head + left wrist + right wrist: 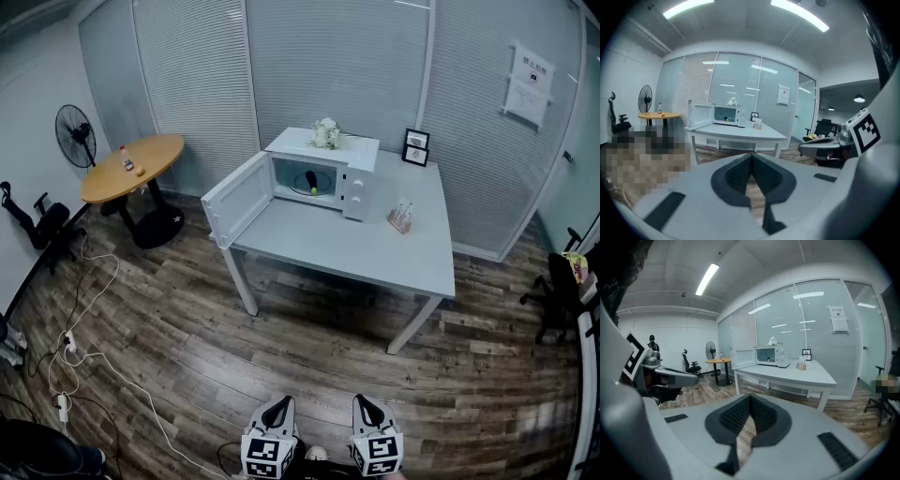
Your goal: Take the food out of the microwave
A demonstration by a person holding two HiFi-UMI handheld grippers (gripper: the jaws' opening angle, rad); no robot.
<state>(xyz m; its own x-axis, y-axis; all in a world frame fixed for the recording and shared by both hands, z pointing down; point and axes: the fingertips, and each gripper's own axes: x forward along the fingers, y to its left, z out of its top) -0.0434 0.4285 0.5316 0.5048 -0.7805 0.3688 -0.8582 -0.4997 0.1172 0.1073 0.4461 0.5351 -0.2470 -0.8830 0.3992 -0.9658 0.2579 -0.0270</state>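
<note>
1. Across the room from you, on the grey table [375,251], the microwave [360,180] stands with its door [236,199] swung wide open to the left.
2. Inside the cavity, the food [311,179] lies on a pale plate [325,188]. It is a dark, long piece with a small green bit just beside it.
3. Your left gripper [751,158] is closed. Its ribbed pads meet at the tips with nothing between them, and only floor shows through the slit lower down.
4. Your right gripper [749,398] is closed the same way and is just as empty.
5. Both grippers sit side by side at the bottom edge of the head view, over the wood floor [187,356] and well apart from the table.
6. White flowers [326,133] rest on top of the microwave, and two black frames [415,147] stand behind it to the right. A small card holder [401,217] sits on the table just right of it.
7. Off to the left you have a round wooden table [131,167] and a fan [75,136] near the wall. A white cable [103,361] trails over the floor.
</note>
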